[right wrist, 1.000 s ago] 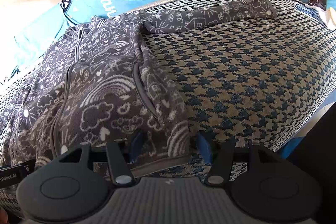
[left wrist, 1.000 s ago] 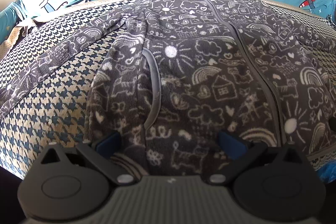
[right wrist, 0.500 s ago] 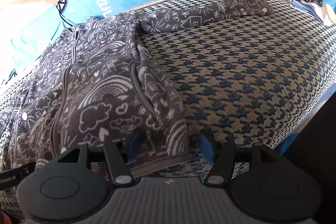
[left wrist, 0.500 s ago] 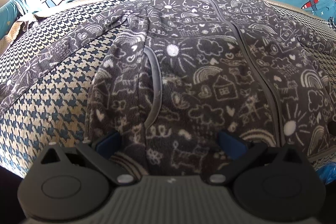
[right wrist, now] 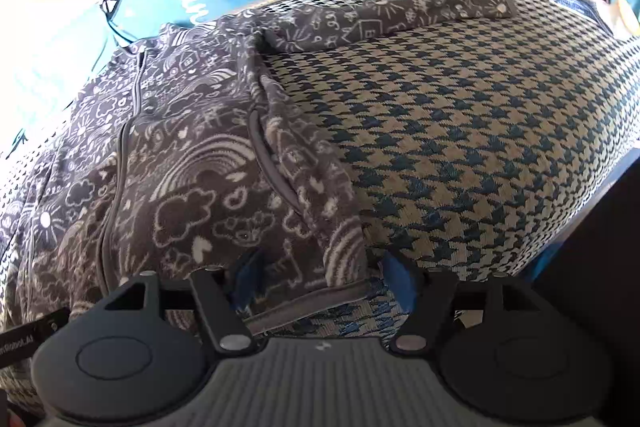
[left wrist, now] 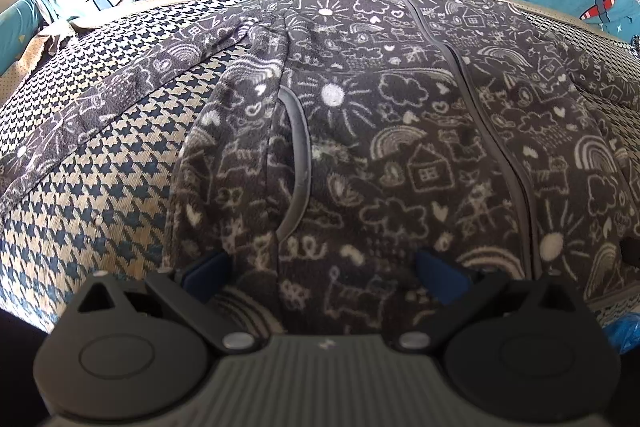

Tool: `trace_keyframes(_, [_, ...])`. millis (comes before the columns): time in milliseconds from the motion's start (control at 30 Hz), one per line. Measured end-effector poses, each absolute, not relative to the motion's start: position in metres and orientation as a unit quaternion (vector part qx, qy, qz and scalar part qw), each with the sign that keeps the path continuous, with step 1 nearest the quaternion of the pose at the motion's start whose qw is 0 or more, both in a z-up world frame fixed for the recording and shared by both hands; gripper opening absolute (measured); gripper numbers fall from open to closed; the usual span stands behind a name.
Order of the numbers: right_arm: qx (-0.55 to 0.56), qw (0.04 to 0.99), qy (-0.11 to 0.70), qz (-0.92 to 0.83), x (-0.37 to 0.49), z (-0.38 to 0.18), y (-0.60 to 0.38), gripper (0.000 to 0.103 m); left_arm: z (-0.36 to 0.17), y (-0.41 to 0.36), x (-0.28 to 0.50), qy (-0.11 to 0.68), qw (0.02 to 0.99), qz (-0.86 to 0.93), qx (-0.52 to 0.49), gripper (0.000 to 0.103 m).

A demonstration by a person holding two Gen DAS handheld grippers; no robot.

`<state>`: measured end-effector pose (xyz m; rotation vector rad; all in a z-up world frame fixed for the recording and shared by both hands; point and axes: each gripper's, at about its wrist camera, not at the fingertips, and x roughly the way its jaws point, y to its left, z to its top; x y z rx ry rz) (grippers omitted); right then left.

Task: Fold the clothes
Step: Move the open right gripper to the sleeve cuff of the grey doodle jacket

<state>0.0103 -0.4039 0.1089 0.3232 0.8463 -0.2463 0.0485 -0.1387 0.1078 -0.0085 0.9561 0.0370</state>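
The grey jacket (left wrist: 360, 131) is lying flat on the houndstooth bed cover (right wrist: 480, 131). The left gripper (left wrist: 322, 273) is hanging wide open above the hem; the right gripper (right wrist: 320, 285) is opening around the hem corner, gripping nothing.

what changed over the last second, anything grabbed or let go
The right gripper has spread its fingers wider around the jacket hem corner and is still opening; nothing gripped. The left gripper stayed open over the hem, and the jacket still lies flat on the houndstooth cover.

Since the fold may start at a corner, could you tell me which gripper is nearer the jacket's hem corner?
Right: the right gripper straddles the jacket hem corner, jaws opening; the left gripper sits mid-hem.
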Motion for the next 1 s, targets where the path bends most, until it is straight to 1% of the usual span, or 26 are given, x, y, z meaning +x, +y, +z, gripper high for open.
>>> trace_keyframes(633, [0.089,0.901,0.405,-0.128,0.022,0.113,-0.379,0.069,0.11,-0.14,0.049,0.457,0.889,0.019,-0.001,0.103])
trace_keyframes(867, [0.078,0.911,0.39,-0.107,0.029,0.141,-0.388,0.069,0.114,-0.138,0.053,0.466,0.885,0.017,-0.017,0.103])
trace_keyframes(1000, [0.089,0.917,0.38,-0.087,0.039,0.157,-0.402,0.069,0.116,-0.139,0.055,0.468,0.883,0.011,-0.025,0.103])
